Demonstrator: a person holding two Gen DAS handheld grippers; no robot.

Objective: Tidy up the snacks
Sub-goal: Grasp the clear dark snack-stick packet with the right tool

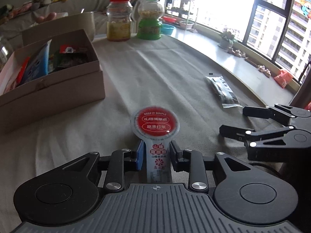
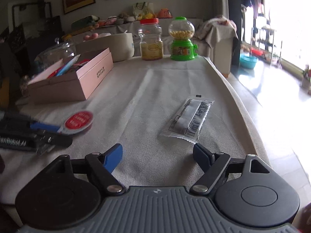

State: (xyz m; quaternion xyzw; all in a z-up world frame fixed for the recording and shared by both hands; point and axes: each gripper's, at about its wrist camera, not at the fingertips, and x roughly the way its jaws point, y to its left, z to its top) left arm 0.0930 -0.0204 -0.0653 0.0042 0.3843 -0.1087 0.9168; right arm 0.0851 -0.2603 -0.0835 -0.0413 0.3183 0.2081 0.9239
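My left gripper [image 1: 156, 155] is shut on the white tab of a hawthorn snack pack [image 1: 155, 124] with a round red top, held just above the grey tablecloth. From the right wrist view the same pack [image 2: 78, 122] shows at the left, between the left gripper's [image 2: 62, 135] fingers. My right gripper [image 2: 158, 156] stands open and holds nothing; it shows at the right edge of the left wrist view [image 1: 232, 120]. A black-and-white snack packet [image 2: 189, 119] lies flat on the cloth just beyond its right finger, also visible as a dark packet [image 1: 221, 90].
An open pink cardboard box [image 1: 58, 89] [image 2: 93, 77] with several snack packs inside stands at the left. At the far end are a red-lidded jar [image 1: 118, 19] and a green candy dispenser [image 1: 149, 19]. The table's edge runs along the right, with a windowsill beyond.
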